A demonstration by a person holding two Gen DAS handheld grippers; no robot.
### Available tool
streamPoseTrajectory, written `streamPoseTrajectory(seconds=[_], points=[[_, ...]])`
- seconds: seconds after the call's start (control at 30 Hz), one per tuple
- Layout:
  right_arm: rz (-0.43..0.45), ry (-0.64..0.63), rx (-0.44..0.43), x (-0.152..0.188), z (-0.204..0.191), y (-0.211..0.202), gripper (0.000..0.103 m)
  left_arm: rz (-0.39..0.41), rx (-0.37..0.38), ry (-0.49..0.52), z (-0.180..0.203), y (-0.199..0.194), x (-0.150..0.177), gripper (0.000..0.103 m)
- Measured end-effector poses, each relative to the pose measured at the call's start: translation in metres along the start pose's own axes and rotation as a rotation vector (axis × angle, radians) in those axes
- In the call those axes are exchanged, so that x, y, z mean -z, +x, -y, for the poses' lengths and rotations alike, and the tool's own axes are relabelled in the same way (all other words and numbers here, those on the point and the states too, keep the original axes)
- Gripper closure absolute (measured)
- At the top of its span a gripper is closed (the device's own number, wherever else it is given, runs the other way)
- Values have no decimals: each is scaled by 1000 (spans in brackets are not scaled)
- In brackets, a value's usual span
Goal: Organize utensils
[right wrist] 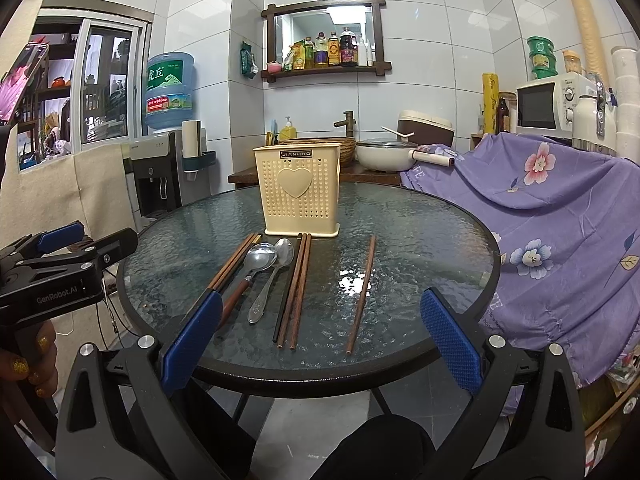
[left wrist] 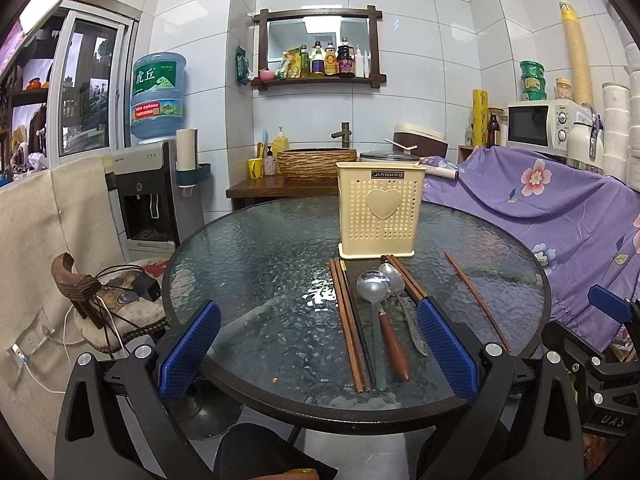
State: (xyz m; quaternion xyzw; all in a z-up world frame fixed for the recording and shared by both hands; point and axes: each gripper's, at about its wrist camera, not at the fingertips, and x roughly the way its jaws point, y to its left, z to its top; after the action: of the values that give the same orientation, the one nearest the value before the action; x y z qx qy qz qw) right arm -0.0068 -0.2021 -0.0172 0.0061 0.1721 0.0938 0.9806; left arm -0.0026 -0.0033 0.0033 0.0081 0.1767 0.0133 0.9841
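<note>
Blue-padded fingers of the left gripper [left wrist: 318,350] stand spread wide at the near rim of the round glass table [left wrist: 248,264], holding nothing. Between them, left to right, lie a pair of brown chopsticks [left wrist: 347,328], a wooden-handled spoon [left wrist: 380,312] and an all-metal spoon [left wrist: 402,304], with a second chopstick pair [left wrist: 404,278] running under the right fingertip. Left of that row the glass is bare out to the rim. Beyond the right finger a single chopstick [left wrist: 476,300] lies well apart, slanting toward the table's right edge. Past the fingertips, just behind the utensils' far ends, stands the cream utensil holder [left wrist: 378,210].

From the right wrist view, the right gripper [right wrist: 320,338] is likewise spread and empty at the near edge; the single chopstick [right wrist: 362,292] lies between its fingers with bare glass either side, and a purple flowered cloth [right wrist: 560,216] crowds the rim beyond the right finger.
</note>
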Motion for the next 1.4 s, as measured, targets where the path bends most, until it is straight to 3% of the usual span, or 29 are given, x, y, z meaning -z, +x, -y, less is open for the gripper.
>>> streamPoseTrajectory(seconds=[0.4, 0.57, 0.8, 0.97, 1.13, 1.23, 1.4], points=[[-21, 4, 19, -1, 5, 9, 5, -60, 36, -31, -12, 16, -2, 6], [-76, 13, 68, -2, 16, 31, 5, -102, 30, 23, -14, 35, -3, 6], [-189, 38, 47, -5, 33, 72, 5, -234, 78, -2, -25, 78, -6, 9], [-261, -33, 15, -15, 34, 101, 6, -318, 94, 40, -27, 111, -10, 12], [-313, -68, 13, -33, 39, 136, 22, -397, 138, 59, -27, 146, -20, 28], [-402, -32, -12, -40, 51, 169, 33, -461, 170, 58, -25, 168, -22, 38], [-481, 19, 6, -47, 69, 207, 37, -531, 195, 52, -19, 195, -27, 42]])
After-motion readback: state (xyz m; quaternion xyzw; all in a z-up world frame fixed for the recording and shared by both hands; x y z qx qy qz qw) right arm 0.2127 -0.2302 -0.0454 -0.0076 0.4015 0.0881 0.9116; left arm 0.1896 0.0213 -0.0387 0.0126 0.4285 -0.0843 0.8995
